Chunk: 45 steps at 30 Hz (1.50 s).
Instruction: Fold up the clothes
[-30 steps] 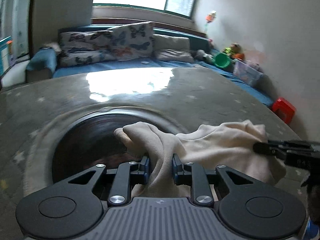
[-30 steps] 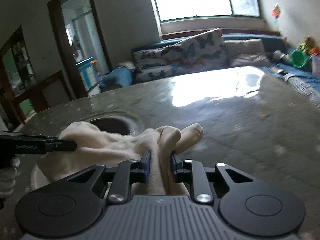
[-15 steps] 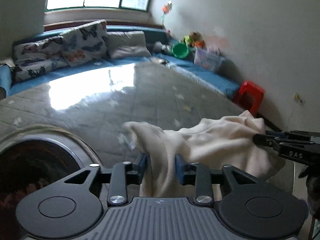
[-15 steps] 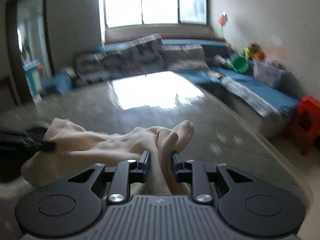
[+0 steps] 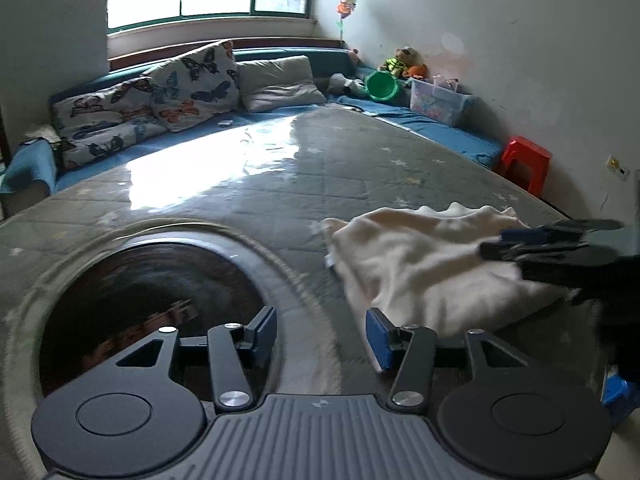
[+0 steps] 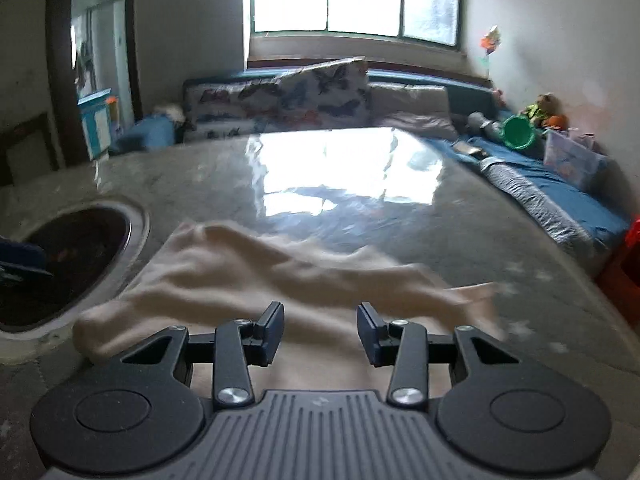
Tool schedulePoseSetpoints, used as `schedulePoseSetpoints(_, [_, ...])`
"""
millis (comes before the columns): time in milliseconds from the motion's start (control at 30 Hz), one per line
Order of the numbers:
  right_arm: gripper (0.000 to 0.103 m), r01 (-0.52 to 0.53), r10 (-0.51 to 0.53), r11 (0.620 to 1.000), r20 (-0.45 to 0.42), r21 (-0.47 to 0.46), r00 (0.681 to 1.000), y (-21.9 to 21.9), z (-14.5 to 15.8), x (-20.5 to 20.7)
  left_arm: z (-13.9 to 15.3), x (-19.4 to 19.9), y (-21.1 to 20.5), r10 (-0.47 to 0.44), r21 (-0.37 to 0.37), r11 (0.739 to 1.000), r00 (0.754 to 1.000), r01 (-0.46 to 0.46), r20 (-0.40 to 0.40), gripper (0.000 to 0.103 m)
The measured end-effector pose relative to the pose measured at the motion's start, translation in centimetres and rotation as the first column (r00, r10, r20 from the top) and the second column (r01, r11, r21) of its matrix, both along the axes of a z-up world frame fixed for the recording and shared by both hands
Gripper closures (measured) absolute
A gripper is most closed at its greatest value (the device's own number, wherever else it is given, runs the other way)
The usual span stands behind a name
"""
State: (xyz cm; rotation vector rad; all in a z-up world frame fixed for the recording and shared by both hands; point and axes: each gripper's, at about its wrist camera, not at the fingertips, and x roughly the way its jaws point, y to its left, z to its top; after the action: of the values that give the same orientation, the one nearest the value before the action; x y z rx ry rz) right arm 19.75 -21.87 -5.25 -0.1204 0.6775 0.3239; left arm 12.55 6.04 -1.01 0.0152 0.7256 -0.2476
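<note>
Lying crumpled on the grey quilted table, the cream garment sits just right of the round dark opening in the tabletop. The left gripper hovers over the opening's right rim with its jaws spread wide and empty. Right of the opening, the right gripper hangs above the garment, jaws likewise apart, gripping nothing.

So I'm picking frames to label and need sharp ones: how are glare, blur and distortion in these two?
Left wrist view: window glare whitens the table; the right gripper is motion-smeared, the cream garment fairly readable. Right wrist view: stronger glare mid-table, garment clearly blurred. Both bend straight lines, with dark fisheye corners.
</note>
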Motion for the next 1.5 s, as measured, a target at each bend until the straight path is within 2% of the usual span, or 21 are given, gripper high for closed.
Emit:
schedulePoseSetpoints(133, [0.063,-0.004,0.004,1.000,0.023,-0.003,1.000,2.5,-0.6,-0.4,0.8,-1.9,2.5,0.054,0.019,0.998,0.998,-0.054,0.018,0.048])
schedulePoseSetpoints(300, [0.063,-0.046,0.045,0.998,0.028,0.041,0.999,5.1,-0.3,-1.3,1.5,-3.9,5.7,0.122,0.053,0.991,0.992,-0.123,0.027,0.048])
schedulePoseSetpoints(433, [0.063,-0.087,0.085,0.994,0.031,0.069,0.996,7.1,-0.3,-2.3,1.8,-5.4,7.7,0.163,0.088,0.983,0.986,-0.164,0.018,0.042])
schedulePoseSetpoints(533, [0.063,-0.105,0.101,0.991,0.047,0.087,0.994,7.8,0.1,-2.8,1.5,-6.7,8.8,0.184,0.150,0.971,0.983,-0.185,0.024,0.036])
schedulePoseSetpoints(633, [0.055,-0.153,0.147,0.982,0.066,0.107,0.987,8.7,0.8,-3.6,0.7,-7.8,9.8,0.221,0.180,0.958,0.975,-0.224,0.035,0.032])
schedulePoseSetpoints(667, [0.044,-0.175,0.168,0.979,0.075,0.108,0.983,9.1,0.9,-3.8,0.3,-8.2,10.2,0.237,0.183,0.953,0.971,-0.240,0.039,0.029])
schedulePoseSetpoints(700, [0.031,-0.200,0.192,0.974,0.082,0.108,0.978,9.5,1.0,-4.1,-0.1,-8.6,10.7,0.261,0.176,0.949,0.965,-0.263,0.038,0.029])
schedulePoseSetpoints(733, [0.028,-0.226,0.217,0.968,0.083,0.107,0.973,10.0,1.0,-4.2,-0.7,-8.9,11.1,0.289,0.166,0.942,0.957,-0.291,0.038,0.029])
schedulePoseSetpoints(867, [0.028,-0.335,0.329,0.938,0.078,0.085,0.941,12.6,0.7,-4.8,-2.5,-9.7,12.5,0.391,0.138,0.909,0.919,-0.393,0.041,0.024])
schedulePoseSetpoints(967, [0.022,-0.403,0.398,0.911,0.072,0.085,0.915,14.5,0.4,-5.2,-3.3,-10.1,13.5,0.464,0.113,0.877,0.884,-0.467,0.050,0.017])
schedulePoseSetpoints(1100, [0.020,-0.468,0.465,0.880,0.049,0.085,0.884,16.9,-0.2,-5.3,-3.9,-10.3,14.5,0.535,0.116,0.834,0.842,-0.540,0.073,0.011])
schedulePoseSetpoints(1333, [0.015,-0.511,0.513,0.856,-0.011,0.077,0.858,19.6,-0.9,-5.2,-4.8,-10.2,15.7,0.608,0.117,0.783,0.792,-0.611,0.063,0.006])
schedulePoseSetpoints(1500, [0.003,-0.533,0.534,0.844,-0.012,0.061,0.845,21.0,-1.5,-5.2,-5.0,-10.2,16.2,0.644,0.107,0.756,0.763,-0.646,0.056,0.000])
